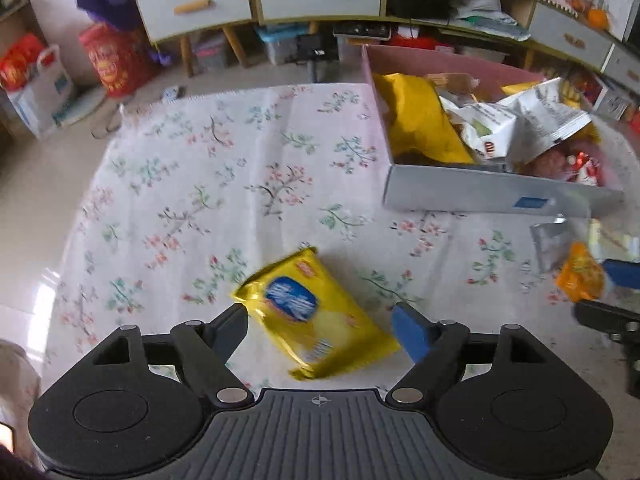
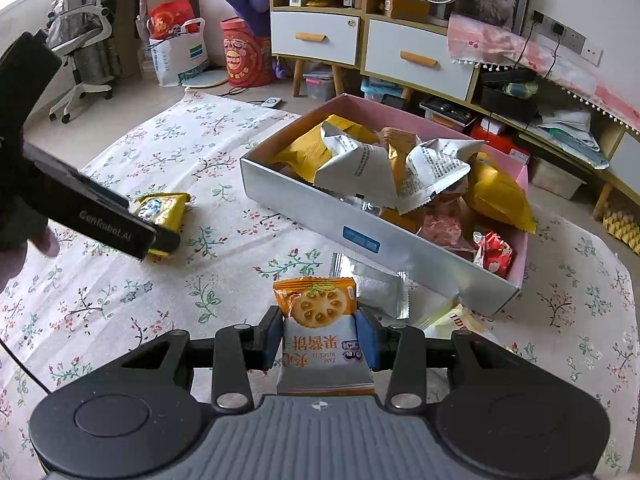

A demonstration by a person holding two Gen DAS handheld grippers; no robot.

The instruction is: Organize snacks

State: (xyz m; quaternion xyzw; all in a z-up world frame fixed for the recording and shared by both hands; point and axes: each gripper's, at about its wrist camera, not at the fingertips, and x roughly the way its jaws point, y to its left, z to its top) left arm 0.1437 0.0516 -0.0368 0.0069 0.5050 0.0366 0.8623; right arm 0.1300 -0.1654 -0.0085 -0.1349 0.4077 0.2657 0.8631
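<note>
1. Counter (image 1: 168, 184): covered in a matte white cloth printed with small pink and green flower sprigs.
2. Snack box (image 2: 400, 240): shallow rectangular cardboard tray, silver-grey outside with a blue label, pink inside. It is heaped with crinkled foil bags in yellow, white and red.
3. Yellow biscuit pack (image 1: 312, 316): glossy flat pillow pack with a blue oval logo, lying flat and diagonal on the cloth, blurred in the left wrist view.
4. Left tongs (image 1: 320, 320): spread wide, the yellow pack lying between the two fingers; contact cannot be confirmed.
5. Jam biscuit packet (image 2: 320, 332): small orange-and-white sachet with a printed round cracker, clear of the box's near wall.
6. Right tongs (image 2: 322, 338): pinching this sachet at mid-height, blue pads (image 2: 366, 340) pressed on both sides.
7. Silver foil packet (image 2: 376, 288): flat on the cloth, just beyond the sachet and beside the box.
</note>
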